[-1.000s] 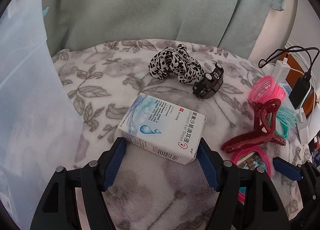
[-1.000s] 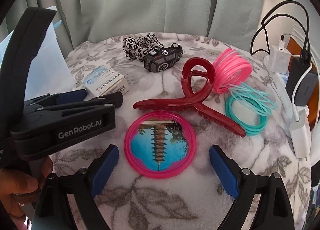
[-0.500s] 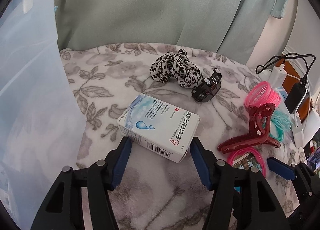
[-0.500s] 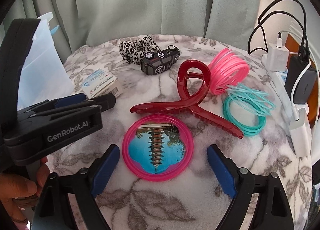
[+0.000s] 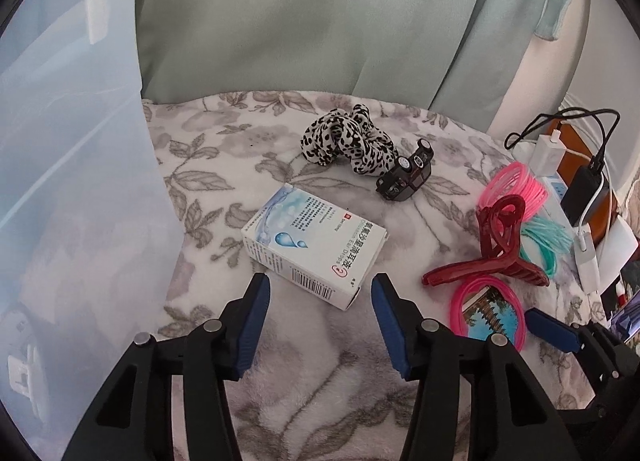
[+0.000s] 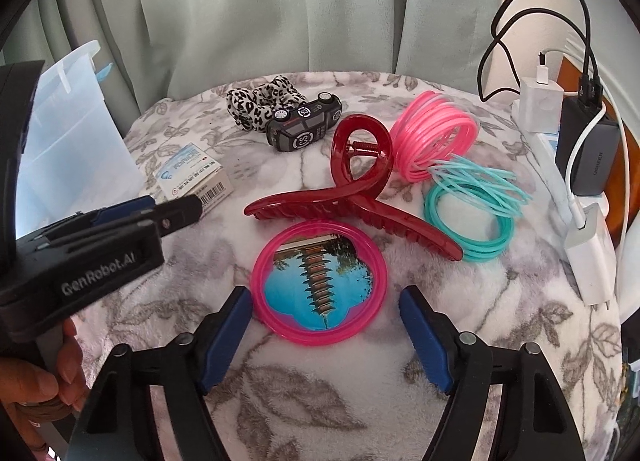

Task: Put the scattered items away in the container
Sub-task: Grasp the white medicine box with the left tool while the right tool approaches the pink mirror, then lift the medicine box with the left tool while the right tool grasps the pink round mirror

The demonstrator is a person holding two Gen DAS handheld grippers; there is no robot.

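Left wrist view: the left tongs (image 5: 318, 285) stand apart, just short of the box (image 5: 316, 247), which lies askew, so a squeeze could catch a corner and spin it across the fleece toward the bin (image 5: 72, 189), the tall wall on the left. In the right view the right tongs (image 6: 324, 301) gape around the mirror (image 6: 320, 281), thin and flat and prone to slip, with the clip (image 6: 352, 197) touching its rim. Chargers (image 6: 540, 109) crowd the right edge; open room lies near.
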